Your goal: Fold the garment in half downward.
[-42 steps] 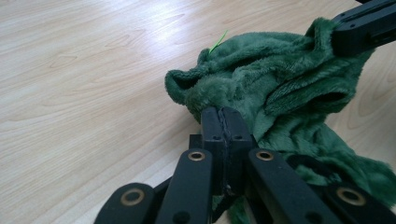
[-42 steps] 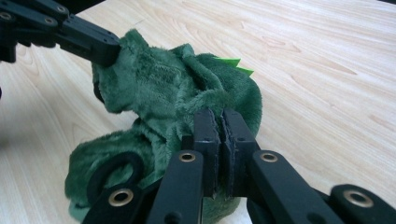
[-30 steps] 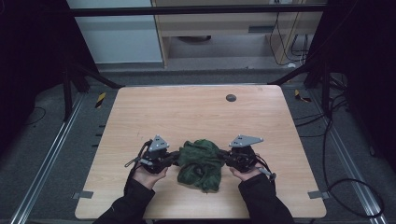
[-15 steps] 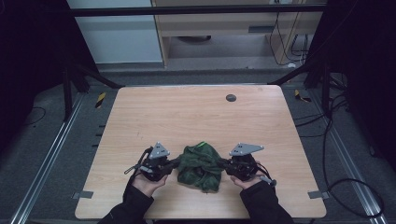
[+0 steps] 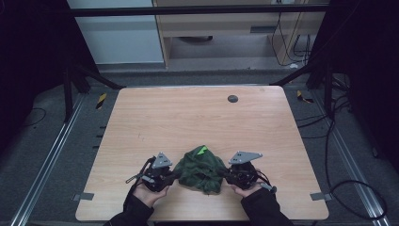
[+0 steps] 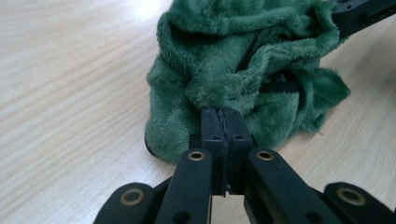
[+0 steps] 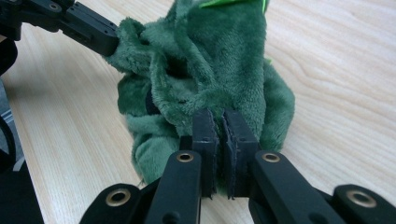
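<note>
The green plush cloth (image 5: 200, 168) is lying bunched near the worktop's (image 5: 188, 117) near edge; the left gripper (image 5: 173, 176) and right gripper (image 5: 225, 174) are each pinching its sides; open wood is stretching beyond.

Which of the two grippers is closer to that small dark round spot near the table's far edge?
Right. The right gripper sits almost straight below the dark round spot in the high view; the left gripper lies further aside, across the green cloth.

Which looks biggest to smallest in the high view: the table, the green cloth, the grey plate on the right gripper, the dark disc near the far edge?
1. table
2. green cloth
3. grey plate on the right gripper
4. dark disc

The disc lies farther from the camera, yet looks clearly smallest.
</note>
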### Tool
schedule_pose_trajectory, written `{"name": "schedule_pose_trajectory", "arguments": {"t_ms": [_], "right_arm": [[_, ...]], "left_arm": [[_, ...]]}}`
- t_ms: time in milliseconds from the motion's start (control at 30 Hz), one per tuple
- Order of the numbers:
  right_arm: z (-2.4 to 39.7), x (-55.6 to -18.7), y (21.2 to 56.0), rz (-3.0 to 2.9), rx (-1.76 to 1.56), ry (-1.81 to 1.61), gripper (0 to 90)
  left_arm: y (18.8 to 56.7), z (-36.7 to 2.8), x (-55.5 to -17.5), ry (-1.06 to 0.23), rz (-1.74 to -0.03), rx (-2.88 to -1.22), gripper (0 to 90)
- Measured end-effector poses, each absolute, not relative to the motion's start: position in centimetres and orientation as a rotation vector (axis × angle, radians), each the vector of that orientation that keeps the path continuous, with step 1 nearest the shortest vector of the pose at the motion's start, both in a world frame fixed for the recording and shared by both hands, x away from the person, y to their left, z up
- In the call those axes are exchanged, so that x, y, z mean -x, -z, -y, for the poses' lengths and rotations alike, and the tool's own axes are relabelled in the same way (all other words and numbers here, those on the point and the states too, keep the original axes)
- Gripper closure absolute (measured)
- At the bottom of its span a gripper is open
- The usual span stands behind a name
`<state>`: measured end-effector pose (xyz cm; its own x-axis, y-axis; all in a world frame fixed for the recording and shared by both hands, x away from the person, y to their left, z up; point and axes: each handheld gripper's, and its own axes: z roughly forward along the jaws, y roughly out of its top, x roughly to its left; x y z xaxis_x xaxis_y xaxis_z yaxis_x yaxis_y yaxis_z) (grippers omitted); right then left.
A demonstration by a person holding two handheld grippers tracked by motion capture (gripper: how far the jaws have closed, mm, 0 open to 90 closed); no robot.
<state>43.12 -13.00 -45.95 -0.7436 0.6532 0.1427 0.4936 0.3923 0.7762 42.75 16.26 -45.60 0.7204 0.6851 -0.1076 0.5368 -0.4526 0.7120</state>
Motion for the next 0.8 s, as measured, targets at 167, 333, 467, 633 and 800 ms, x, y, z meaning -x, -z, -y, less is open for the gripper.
{"name": "schedule_pose_trajectory", "arguments": {"t_ms": [167,333,467,633,800], "right_arm": [[12.9,-42.9,46.4,-2.475,-1.036,-1.258,84.2],[13.0,-42.8,46.8,-2.482,-1.046,-1.265,84.2],[12.9,-42.6,47.1,-2.493,-1.047,-1.257,84.1],[12.9,-42.6,47.4,-2.499,-1.049,-1.254,83.7],[12.8,-42.4,48.0,-2.516,-1.047,-1.24,83.4]], "left_arm": [[45.9,-16.1,-42.6,-0.239,-0.922,-2.178,89.7],[46.2,-16.0,-42.5,-0.228,-0.92,-2.192,89.7],[46.5,-15.9,-42.3,-0.222,-0.918,-2.205,89.8],[46.9,-15.6,-42.1,-0.214,-0.912,-2.223,89.8],[47.3,-15.4,-42.0,-0.208,-0.911,-2.232,89.7]]}}
